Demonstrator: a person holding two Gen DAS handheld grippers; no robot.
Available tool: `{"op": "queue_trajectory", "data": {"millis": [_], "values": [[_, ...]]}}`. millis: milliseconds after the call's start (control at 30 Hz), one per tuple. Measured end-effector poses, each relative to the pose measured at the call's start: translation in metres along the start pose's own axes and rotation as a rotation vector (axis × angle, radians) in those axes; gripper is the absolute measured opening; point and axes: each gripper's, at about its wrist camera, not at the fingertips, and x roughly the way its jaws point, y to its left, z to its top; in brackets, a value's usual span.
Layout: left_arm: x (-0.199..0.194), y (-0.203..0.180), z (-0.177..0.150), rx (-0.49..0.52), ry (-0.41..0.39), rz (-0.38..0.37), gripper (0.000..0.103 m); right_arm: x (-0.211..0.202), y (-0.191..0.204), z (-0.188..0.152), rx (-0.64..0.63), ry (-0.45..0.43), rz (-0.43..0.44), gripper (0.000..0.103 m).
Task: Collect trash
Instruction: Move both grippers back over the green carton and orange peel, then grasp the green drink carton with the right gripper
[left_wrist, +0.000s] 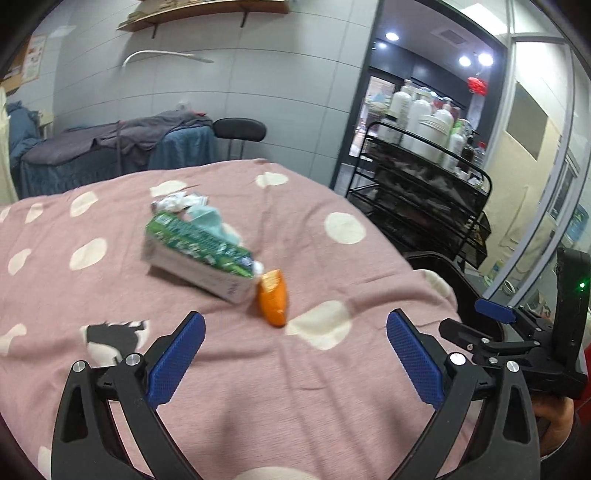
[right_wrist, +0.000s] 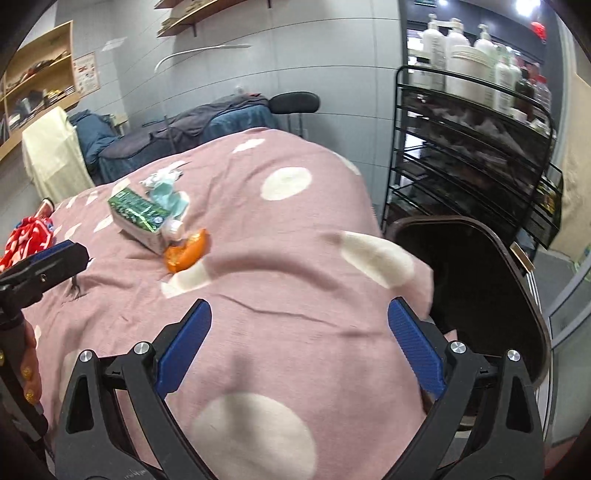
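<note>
— What's nearest to you?

— My own fingers. The left gripper (left_wrist: 295, 334) has its blue pads spread wide apart and holds nothing; the right gripper (right_wrist: 299, 323) is spread just the same, empty. Both hang over the pink spotted blanket (left_wrist: 229, 398) on the bed.

— And the trash?

— Mid-frame in the left view, further up the blanket: an orange wrapper (left_wrist: 273, 299) touching the end of a green-and-white carton (left_wrist: 199, 251). Behind the carton lie crumpled tissues (left_wrist: 184, 203). In the right view that cluster sits upper left.

— Beyond it?

— A dark bin (right_wrist: 476, 266) beside the bed at right, then a black wire rack (right_wrist: 472, 155) carrying white bottles.
</note>
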Motion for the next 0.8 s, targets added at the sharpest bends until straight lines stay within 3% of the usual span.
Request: {"op": "queue_trajectory", "data": {"millis": [467, 800], "values": [[-0.02, 0.087, -0.015, -0.133, 0.016, 0.133, 0.097, 0.042, 0.109, 0.033, -0.341, 0.059, 0.13, 0.095], [-0.032, 0.11, -0.021, -0.185, 0.014, 0.129, 0.097, 0.105, 0.186, 0.071, -0.619, 0.12, 0.263, 0.093]]}}
